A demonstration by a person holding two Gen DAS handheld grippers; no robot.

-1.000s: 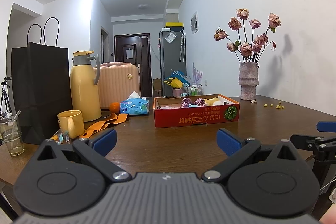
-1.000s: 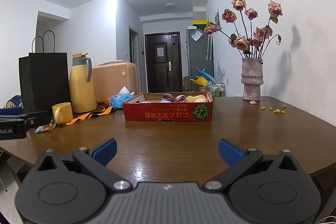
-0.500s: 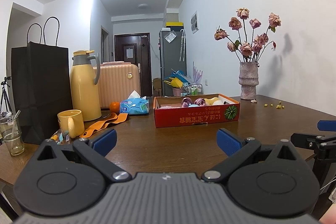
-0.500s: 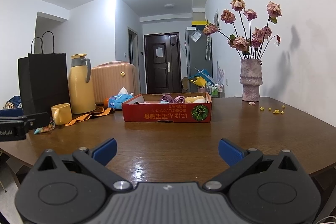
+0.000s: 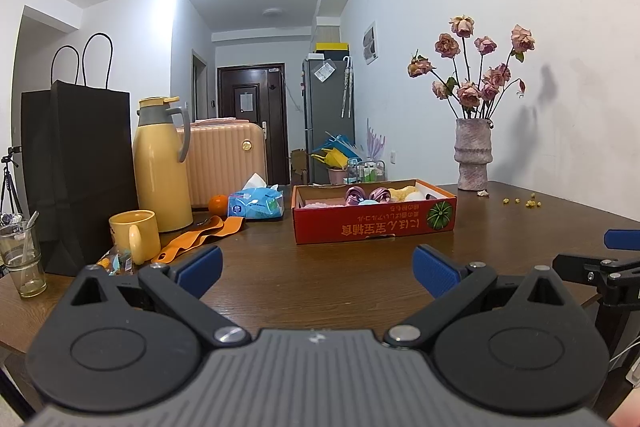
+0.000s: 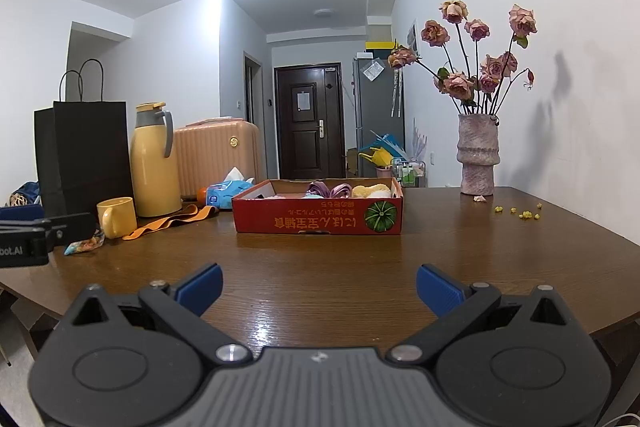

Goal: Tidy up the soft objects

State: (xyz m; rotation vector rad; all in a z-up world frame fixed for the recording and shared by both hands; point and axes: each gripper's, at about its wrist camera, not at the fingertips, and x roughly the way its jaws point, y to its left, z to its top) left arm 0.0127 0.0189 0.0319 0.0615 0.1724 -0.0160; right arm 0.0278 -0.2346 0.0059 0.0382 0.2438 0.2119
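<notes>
A shallow red cardboard box (image 5: 374,225) (image 6: 318,221) sits mid-table holding soft items: purple rolled pieces (image 5: 368,194) (image 6: 330,190), a yellow plush piece (image 5: 402,191) (image 6: 366,190) and a pink one (image 5: 320,203). An orange strap (image 5: 200,237) (image 6: 172,221) lies on the table left of the box. My left gripper (image 5: 318,267) stands open over the near table edge, nothing between its blue fingers. My right gripper (image 6: 319,287) is open too, well short of the box. Each gripper shows at the other view's edge.
On the left stand a black paper bag (image 5: 76,171), a yellow thermos (image 5: 162,163), a yellow mug (image 5: 130,241), a glass (image 5: 22,259), a tissue pack (image 5: 256,205) and an orange (image 5: 218,203). A vase of dried roses (image 5: 474,159) stands back right, with yellow crumbs (image 5: 522,203) nearby.
The right gripper's view has shifted slightly, with the box sliding a little leftward in it. The left gripper has barely moved. Both stay open.
</notes>
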